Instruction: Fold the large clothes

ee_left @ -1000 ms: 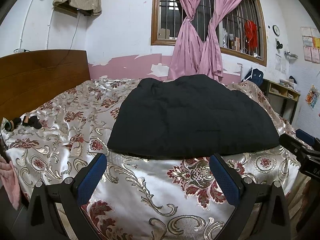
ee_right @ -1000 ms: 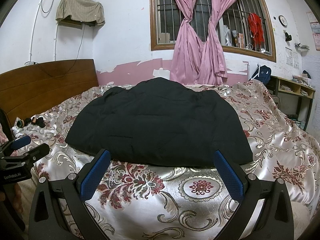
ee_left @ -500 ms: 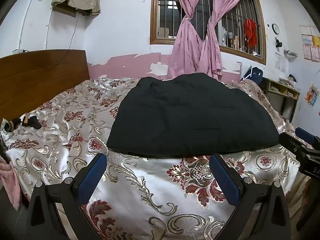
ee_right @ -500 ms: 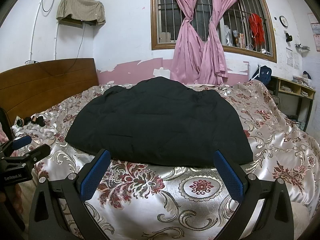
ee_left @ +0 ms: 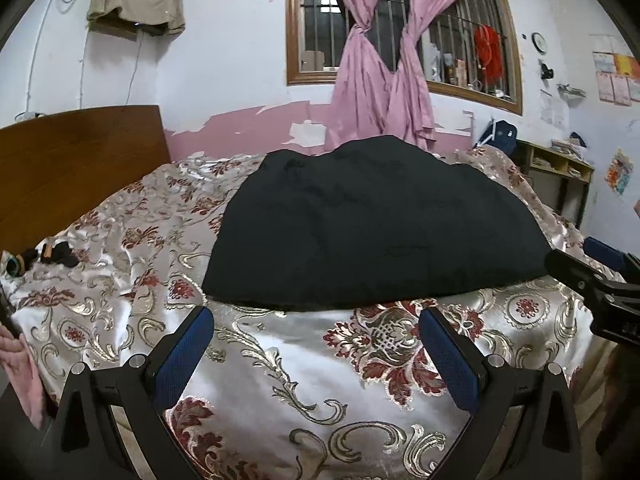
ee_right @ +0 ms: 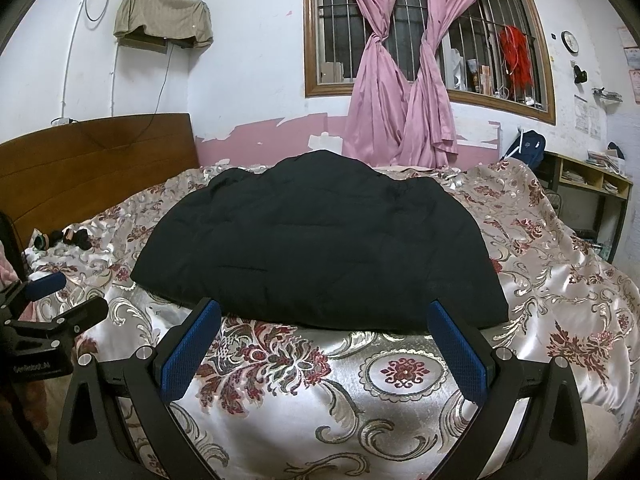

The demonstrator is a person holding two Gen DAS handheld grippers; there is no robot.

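Observation:
A large black padded garment [ee_left: 372, 224] lies folded flat on the bed, also in the right wrist view [ee_right: 320, 240]. My left gripper [ee_left: 316, 324] is open and empty, hovering just short of the garment's near edge. My right gripper [ee_right: 324, 316] is open and empty, its fingertips at the garment's near edge. The right gripper shows at the right edge of the left wrist view [ee_left: 592, 276]; the left gripper shows at the left edge of the right wrist view [ee_right: 52, 316].
The bed has a floral satin cover [ee_left: 304, 380] and a wooden headboard [ee_left: 76, 160] on the left. Small dark items [ee_left: 56, 254] lie near the headboard. A shelf unit [ee_right: 592, 184] stands at the right. Pink curtains [ee_right: 400, 80] hang at the window.
Both grippers have shifted very slightly; the garment lies as before.

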